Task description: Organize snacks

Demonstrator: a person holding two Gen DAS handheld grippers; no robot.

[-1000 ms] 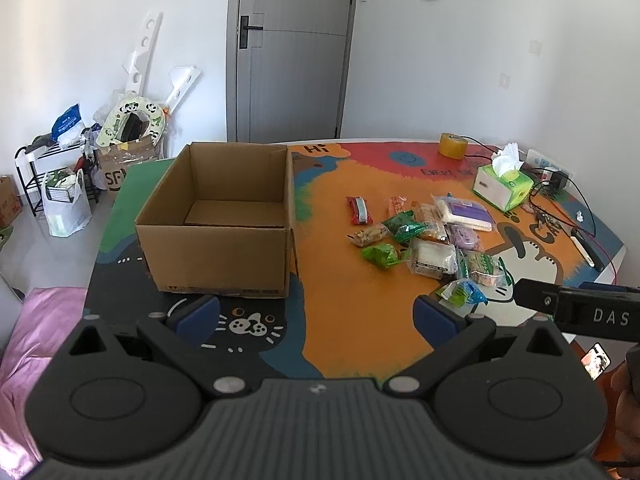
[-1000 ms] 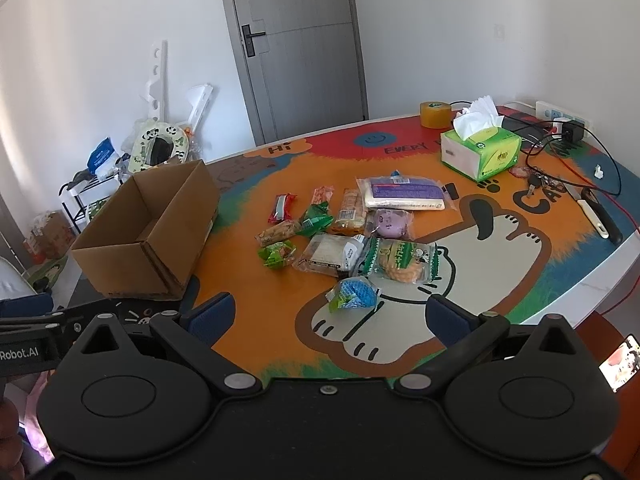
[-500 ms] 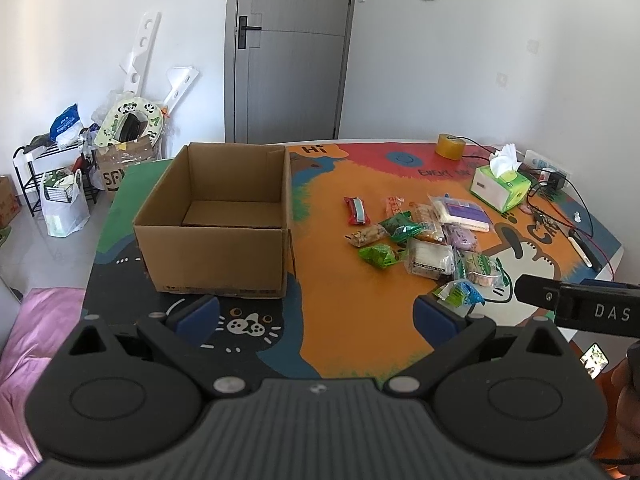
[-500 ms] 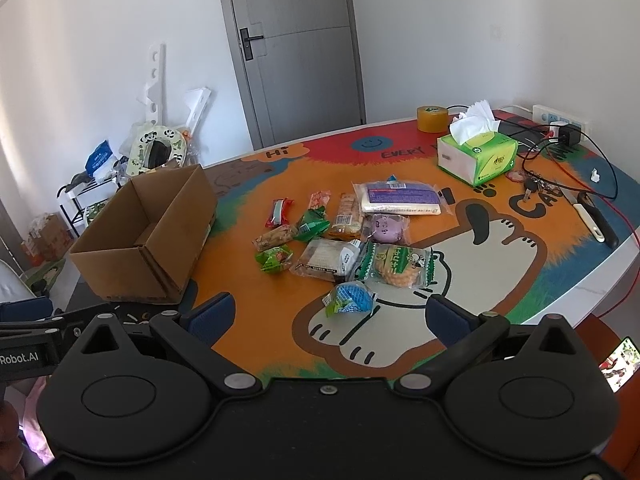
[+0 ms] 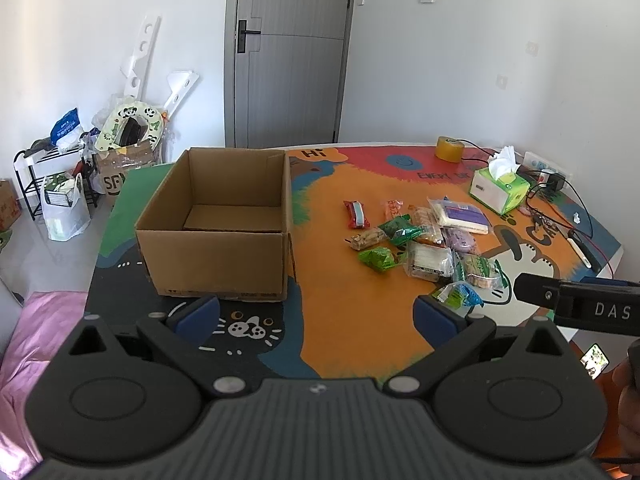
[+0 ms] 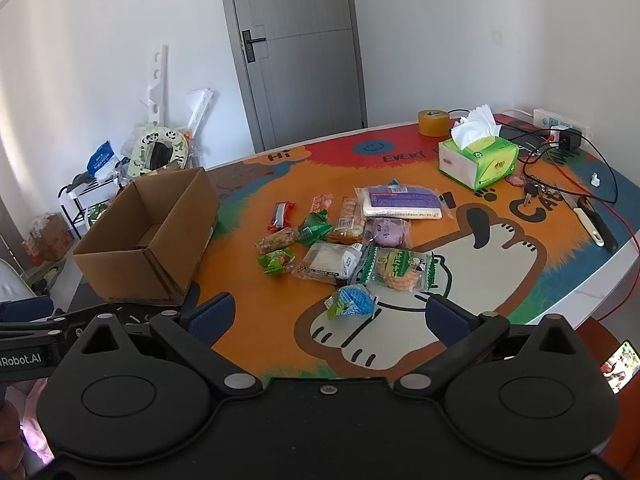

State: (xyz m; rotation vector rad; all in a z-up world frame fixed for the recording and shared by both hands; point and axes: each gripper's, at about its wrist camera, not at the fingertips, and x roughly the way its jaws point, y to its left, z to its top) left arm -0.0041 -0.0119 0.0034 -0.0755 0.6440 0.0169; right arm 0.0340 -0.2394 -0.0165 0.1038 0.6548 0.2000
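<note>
We judge the task barely begun: the open brown cardboard box (image 5: pixel 216 236) shows only a bare floor as far as we can see into it, and every snack lies out on the colourful cartoon-printed counter (image 5: pixel 352 320). Our left gripper (image 5: pixel 316 314) hangs with its blue-padded fingers spread wide and nothing between them; the box sits just ahead of its left finger, the snack pile ahead and off to its right. Our right gripper (image 6: pixel 328 316) is likewise spread and empty, with the small blue-and-green wrapped snack (image 6: pixel 351 301) lying on the counter just ahead, between its fingers but not touched by either.

What is left, by our reckoning, is everything: the red bar wrapper (image 6: pixel 281 215), the green crinkled packet (image 6: pixel 277 261), the clear-wrapped pastry (image 6: pixel 332 262), the green-edged biscuit pack (image 6: pixel 400 270), the purple round bun pack (image 6: pixel 386 232) and the large flat white-and-purple pack (image 6: pixel 402 202), among others, all presumably need carrying to the box.

The left view looks straight into the box and shows its floor (the right view sees it only at a slant, far to that gripper's left). The right view lays the snacks out clearly, and shows the green tissue box (image 6: pixel 478 158) and the yellow tape roll (image 6: pixel 433 123) beyond them more plainly. Each view also catches the other gripper's black body at its edge.
</note>
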